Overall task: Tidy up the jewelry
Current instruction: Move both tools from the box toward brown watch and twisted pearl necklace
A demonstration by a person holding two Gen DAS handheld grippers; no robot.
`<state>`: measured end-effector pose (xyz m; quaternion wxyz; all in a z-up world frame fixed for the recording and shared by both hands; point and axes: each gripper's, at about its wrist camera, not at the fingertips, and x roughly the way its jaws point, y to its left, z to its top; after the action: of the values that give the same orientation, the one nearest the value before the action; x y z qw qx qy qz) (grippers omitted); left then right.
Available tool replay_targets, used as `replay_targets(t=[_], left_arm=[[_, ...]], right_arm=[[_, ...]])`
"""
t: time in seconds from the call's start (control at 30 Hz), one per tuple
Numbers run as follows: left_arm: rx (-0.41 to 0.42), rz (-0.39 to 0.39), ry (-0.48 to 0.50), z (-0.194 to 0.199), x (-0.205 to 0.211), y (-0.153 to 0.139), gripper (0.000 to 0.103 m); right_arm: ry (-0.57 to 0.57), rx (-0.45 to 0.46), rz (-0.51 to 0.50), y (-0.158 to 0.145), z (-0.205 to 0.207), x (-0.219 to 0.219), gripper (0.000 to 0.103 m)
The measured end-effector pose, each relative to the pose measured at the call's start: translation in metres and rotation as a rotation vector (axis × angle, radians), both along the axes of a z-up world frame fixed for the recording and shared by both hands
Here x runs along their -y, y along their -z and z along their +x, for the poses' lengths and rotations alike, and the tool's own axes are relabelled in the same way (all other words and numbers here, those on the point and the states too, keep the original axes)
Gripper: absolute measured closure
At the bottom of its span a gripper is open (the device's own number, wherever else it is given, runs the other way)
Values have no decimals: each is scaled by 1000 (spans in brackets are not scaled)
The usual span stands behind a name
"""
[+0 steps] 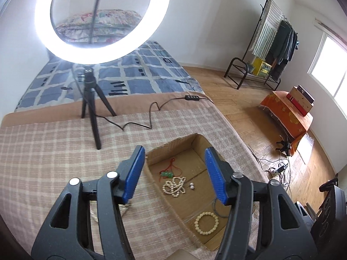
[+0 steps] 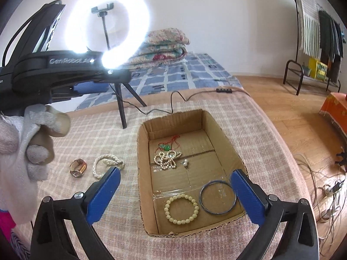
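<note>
Right gripper: The right gripper (image 2: 173, 191), with blue pads on black arms, hangs over the near end of the box. Its jaws are wide apart and nothing is between them.
Left gripper: The left gripper (image 1: 174, 174) hangs over the far half of the box. Its jaws are also apart and empty. A hand in a grey knit glove (image 2: 26, 151) holds it.
Box: The open brown cardboard box (image 2: 225, 145) sits on a pink checked cloth (image 2: 86, 195) on the bed.
Near end of box: A round cream bead bracelet (image 2: 181, 209) lies flat on the box floor. Just beside it is a thin dark blue bangle (image 2: 218, 197).
Middle of box: A long pearl necklace (image 2: 167, 159) lies in a heap. A little pearl earring (image 2: 184, 163) sits just beside it.
Far end of box: A green stone on a red string (image 2: 168, 145) lies near the back wall.
Still on the cloth: A twisted pearl bracelet (image 2: 107, 164) lies just outside the box, to the left. A wristwatch with a brown strap (image 2: 78, 168) lies beside that one.
How far along: I think most of the job is done. Five things are in the box and two are left out.
Next: I guess the pearl bracelet is easiest to grab, as it is closest.
Farther back: A bright ring light on a black tripod (image 2: 121, 106) stands on the bed behind the box.
</note>
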<state>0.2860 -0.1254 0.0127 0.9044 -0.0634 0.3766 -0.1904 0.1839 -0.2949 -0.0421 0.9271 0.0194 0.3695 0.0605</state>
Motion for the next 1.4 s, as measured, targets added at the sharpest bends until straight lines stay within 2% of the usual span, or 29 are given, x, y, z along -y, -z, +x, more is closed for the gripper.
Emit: replay_targets(t=[0.37, 0.7, 1.03, 1.23, 1.4], left_arm=[[16, -5, -119, -22, -89, -12, 40], [-23, -18, -223, -42, -160, 5, 40], [-132, -63, -312, -56, -210, 53, 40], [-191, -68, -335, -59, -225, 80, 40], [-237, -79, -353, -54, -237, 99, 40]], right_arm=[[-51, 27, -16, -5, -2, -23, 0], [-121, 34, 16, -4, 3, -52, 0], [-207, -49, 87, 10, 18, -84, 10], [-226, -150, 127, 31, 32, -105, 16], [-211, -262, 182, 57, 48, -116, 27]])
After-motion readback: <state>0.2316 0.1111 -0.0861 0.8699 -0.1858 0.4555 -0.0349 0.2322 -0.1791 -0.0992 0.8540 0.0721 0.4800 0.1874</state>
